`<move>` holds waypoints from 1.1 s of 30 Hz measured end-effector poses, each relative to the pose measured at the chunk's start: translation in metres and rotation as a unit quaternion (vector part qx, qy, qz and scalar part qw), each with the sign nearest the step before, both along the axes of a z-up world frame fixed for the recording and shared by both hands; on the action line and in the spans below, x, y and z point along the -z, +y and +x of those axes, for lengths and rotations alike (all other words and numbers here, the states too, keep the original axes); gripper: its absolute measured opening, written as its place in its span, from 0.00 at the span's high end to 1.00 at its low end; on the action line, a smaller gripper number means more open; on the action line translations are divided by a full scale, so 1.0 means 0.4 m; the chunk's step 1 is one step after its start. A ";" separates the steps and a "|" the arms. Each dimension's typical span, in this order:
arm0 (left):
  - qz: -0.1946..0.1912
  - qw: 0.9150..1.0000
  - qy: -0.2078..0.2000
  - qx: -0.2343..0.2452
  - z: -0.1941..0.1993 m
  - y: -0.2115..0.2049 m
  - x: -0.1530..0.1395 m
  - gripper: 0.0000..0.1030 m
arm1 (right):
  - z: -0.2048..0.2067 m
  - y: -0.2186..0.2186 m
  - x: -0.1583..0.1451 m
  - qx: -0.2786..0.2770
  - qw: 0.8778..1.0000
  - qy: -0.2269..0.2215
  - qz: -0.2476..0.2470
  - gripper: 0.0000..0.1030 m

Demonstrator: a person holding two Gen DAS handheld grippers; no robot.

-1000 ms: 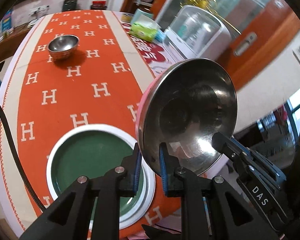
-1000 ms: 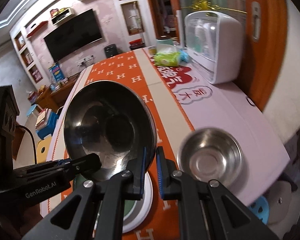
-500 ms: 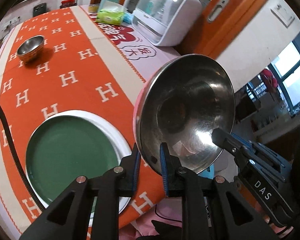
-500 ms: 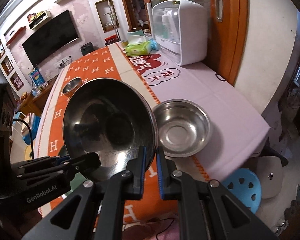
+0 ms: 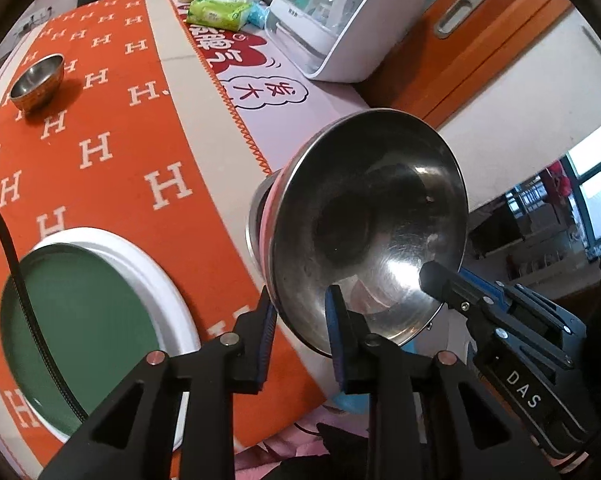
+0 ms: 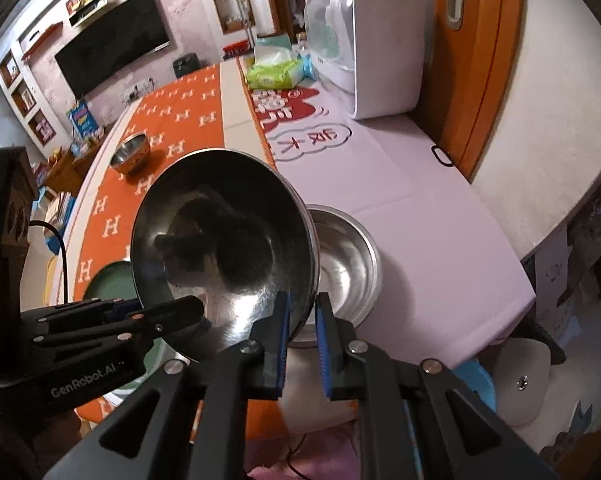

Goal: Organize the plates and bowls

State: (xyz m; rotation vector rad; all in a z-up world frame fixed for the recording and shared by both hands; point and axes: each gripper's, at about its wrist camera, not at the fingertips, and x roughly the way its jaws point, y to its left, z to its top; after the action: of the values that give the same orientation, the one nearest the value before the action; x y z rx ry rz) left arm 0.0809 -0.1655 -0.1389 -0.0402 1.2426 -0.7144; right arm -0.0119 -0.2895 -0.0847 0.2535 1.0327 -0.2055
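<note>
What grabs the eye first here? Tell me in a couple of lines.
A big steel bowl, tilted in the air at the table's near edge, fills both views. The right gripper pinches its rim, while the left gripper, whose jaws have just been opening, straddles the opposite rim. Just beyond it a second steel bowl sits on the pink cloth, and a green plate lies on the orange H-patterned cloth.

Tilted bowl over another bowl, plate left.

"DAS" on right hand-held gripper; "GenRobot.AI" opposite.
</note>
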 end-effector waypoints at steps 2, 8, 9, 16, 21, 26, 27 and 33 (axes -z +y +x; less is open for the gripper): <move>0.007 1.000 0.004 -0.009 0.005 -0.029 0.007 0.79 | 0.017 -0.033 0.015 -0.012 1.000 0.014 0.009 0.87; 0.025 0.999 0.030 -0.037 0.017 -0.087 0.045 0.78 | 0.069 -0.105 0.052 -0.052 0.997 0.050 0.024 0.87; 0.028 0.998 0.035 -0.042 0.020 -0.092 0.052 0.78 | 0.078 -0.115 0.057 -0.059 0.996 0.057 0.027 0.87; 0.032 0.995 0.063 -0.075 0.033 -0.123 0.084 0.72 | 0.138 -0.154 0.101 -0.117 0.988 0.099 0.032 0.86; 0.044 0.991 0.084 -0.093 0.039 -0.136 0.111 0.68 | 0.170 -0.166 0.131 -0.150 0.980 0.125 0.039 0.84; 0.055 0.987 0.111 -0.103 0.046 -0.144 0.135 0.65 | 0.194 -0.168 0.161 -0.173 0.972 0.149 0.052 0.82; 0.057 0.987 0.113 -0.104 0.045 -0.142 0.136 0.65 | 0.196 -0.169 0.165 -0.176 0.971 0.152 0.055 0.81; 0.078 0.985 0.112 -0.104 0.037 -0.150 0.134 0.62 | 0.203 -0.176 0.184 -0.182 0.967 0.161 0.079 0.74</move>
State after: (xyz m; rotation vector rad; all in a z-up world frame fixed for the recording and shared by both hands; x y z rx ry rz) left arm 0.0959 -0.2255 -0.1924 -0.1226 1.4825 -0.4390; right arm 0.0693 -0.3598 -0.1582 0.1718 1.4006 0.1757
